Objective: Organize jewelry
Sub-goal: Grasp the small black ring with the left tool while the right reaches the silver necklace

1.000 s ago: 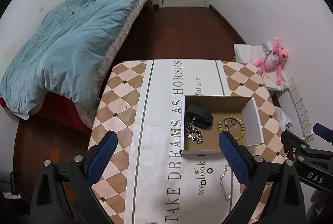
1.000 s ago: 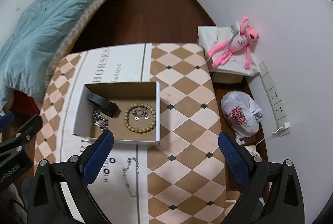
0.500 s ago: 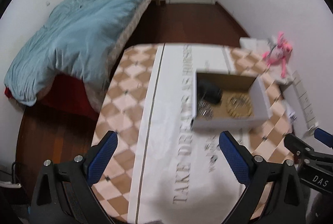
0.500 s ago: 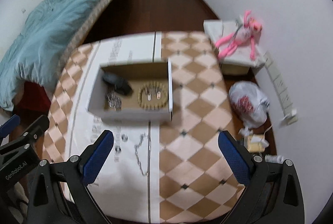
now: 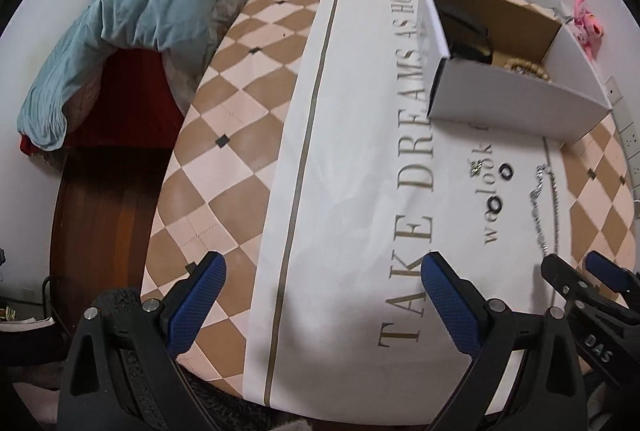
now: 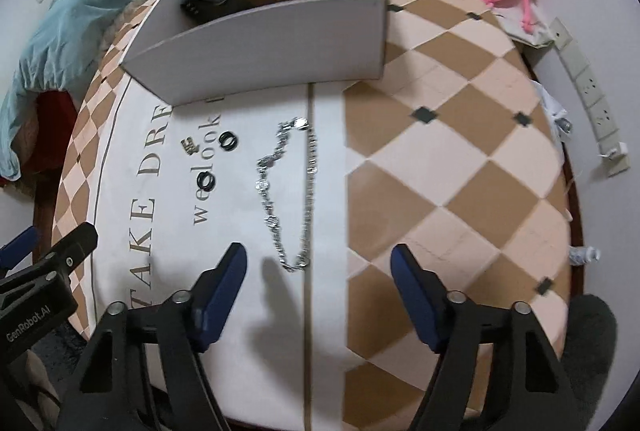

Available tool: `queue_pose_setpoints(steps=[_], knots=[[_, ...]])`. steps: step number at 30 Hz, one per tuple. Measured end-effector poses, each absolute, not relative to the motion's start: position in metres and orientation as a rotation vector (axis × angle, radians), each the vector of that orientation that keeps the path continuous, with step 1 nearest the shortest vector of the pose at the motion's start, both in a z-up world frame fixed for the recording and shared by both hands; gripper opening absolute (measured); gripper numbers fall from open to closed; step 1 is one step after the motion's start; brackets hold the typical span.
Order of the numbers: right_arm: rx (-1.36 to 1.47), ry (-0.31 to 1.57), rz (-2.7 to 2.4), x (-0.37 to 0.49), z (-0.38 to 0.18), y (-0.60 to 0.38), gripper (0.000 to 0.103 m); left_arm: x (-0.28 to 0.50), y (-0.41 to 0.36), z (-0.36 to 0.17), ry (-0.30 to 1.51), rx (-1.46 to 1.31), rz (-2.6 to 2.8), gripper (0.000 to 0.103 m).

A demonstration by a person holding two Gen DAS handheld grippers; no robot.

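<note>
Your right tool [image 6: 318, 271] hangs low over the near edge of the worktop [image 6: 452, 167] with its blue pads spread wide and nothing between them. The silver chain [image 6: 290, 195] lies in a long loop on the white printed strip of the cloth, its near end just ahead of the gap between your pads and not touching them. To the left of the chain sit two black rings [image 6: 229, 141] and [image 6: 207, 181], with a small metallic piece [image 6: 189, 145] just beyond them toward the box. The white cardboard box [image 6: 264, 43] stands farther back, near the far edge, open on top, with a dark item [image 6: 206, 1] visible inside by its left wall. Your left tool [image 5: 322, 285] is also spread wide and empty, hovering over the near edge of the worktop to the left of the chain [image 5: 544, 215]. From that side you can see beads [image 5: 524, 65] inside the box [image 5: 516, 99].
</note>
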State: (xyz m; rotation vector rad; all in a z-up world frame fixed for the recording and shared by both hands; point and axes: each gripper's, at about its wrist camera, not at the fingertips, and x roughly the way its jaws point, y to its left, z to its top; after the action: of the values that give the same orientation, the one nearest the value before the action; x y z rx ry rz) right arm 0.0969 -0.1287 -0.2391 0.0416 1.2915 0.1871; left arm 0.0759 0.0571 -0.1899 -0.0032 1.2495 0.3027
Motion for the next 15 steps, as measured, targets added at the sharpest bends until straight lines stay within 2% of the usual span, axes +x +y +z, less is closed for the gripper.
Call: queue_pose_setpoints(steps=[1,3,5,7,15], knots=[[0.021,1.265,0.187,0.096,-0.238,-0.126,0.062,0.075,0.058,-0.191,1.253,-0.004,0.305,0.100],[-0.036,1.230,0.172,0.092,-0.240,-0.118,0.059,0.075,0.059,-0.192,1.257,-0.007,0.307,0.100],[-0.100,1.199,0.150,0.088,-0.240,-0.114,0.042,0.075,0.059,-0.194,1.260,-0.005,0.306,0.100],[-0.098,1.188,0.158,0.086,-0.239,-0.116,0.003,0.077,0.057,-0.196,1.265,0.002,0.300,0.100],[0.068,1.231,0.151,0.092,-0.232,-0.166,0.000,0.091,0.037,-0.201,1.283,-0.017,0.226,0.100]])
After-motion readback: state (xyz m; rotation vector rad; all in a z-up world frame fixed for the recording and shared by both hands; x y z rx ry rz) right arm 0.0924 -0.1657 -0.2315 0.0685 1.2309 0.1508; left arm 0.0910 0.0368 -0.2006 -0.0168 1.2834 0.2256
